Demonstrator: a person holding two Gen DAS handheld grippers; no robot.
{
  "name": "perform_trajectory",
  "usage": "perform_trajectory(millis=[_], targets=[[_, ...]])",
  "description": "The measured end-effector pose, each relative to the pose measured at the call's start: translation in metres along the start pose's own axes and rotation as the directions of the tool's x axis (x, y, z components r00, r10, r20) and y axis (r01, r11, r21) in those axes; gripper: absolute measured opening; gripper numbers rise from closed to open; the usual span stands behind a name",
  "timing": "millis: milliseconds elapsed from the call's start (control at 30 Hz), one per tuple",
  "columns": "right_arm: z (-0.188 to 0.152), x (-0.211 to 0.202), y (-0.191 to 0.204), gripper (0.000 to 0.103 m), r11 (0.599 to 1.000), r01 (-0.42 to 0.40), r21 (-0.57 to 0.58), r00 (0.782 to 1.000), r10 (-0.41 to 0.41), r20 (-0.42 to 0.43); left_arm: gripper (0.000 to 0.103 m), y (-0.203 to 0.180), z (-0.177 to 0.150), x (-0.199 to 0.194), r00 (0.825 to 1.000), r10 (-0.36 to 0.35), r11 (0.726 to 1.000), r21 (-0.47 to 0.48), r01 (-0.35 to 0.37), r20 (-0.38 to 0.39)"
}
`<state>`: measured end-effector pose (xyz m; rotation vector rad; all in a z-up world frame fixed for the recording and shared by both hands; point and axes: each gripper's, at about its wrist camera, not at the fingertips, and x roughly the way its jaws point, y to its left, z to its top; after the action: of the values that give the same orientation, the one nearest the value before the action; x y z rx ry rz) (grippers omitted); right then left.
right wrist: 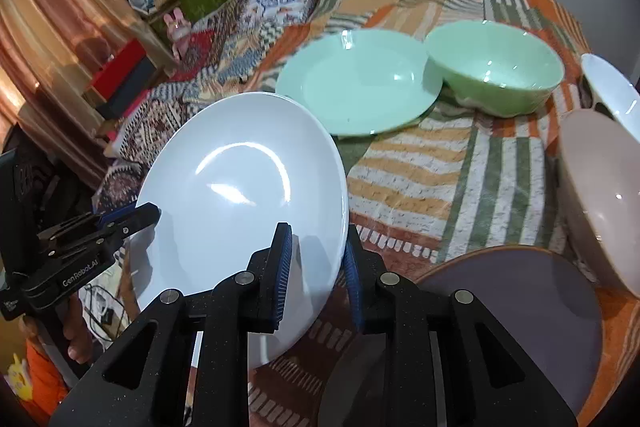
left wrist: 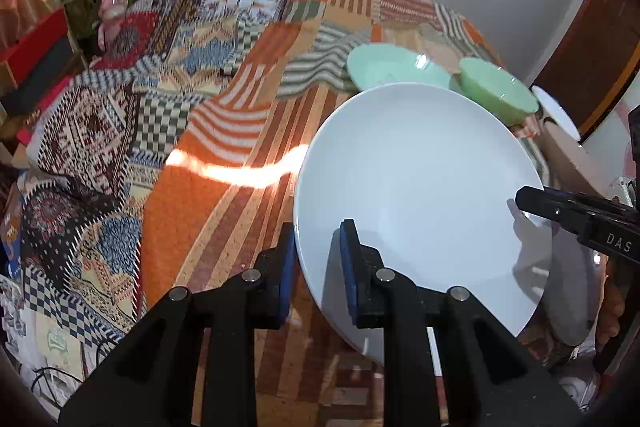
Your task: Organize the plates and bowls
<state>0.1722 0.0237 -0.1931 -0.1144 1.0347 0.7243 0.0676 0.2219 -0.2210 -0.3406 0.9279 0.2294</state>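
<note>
both grippers, left gripper & right gripper, clamped tight on opposite rims of the white plate, glossy, stiff, prob slippery & breakable, so grip the rim edges

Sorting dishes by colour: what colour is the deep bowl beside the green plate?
Pale green bowl, like the plate; clearest in the right wrist view.

The left tool points steeply downward, its blue-padded fingers closed on the near-left rim of the white plate. The right tool tilts down alike, clamping the opposite rim, one finger above and one beneath. A hand grips the left tool's handle.
</note>
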Motion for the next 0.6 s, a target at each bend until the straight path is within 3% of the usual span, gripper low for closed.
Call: perform_trajectory(millis=[267,600], targets=[[-0.006,-0.032,-0.001,0.023,1.0,-0.003,0.02,0.997,0.002,0.077,0.021,-0.021,0.007,-0.035,0.997,-0.02,0.999,0.033,0.017,0.078],[-0.017,-0.075,-0.016,0.023,0.998,0.001,0.056,0.986,-0.01,0.169,0.021,-0.06,0.007,-0.065,0.991,-0.046,0.995,0.089,0.036,0.123]])
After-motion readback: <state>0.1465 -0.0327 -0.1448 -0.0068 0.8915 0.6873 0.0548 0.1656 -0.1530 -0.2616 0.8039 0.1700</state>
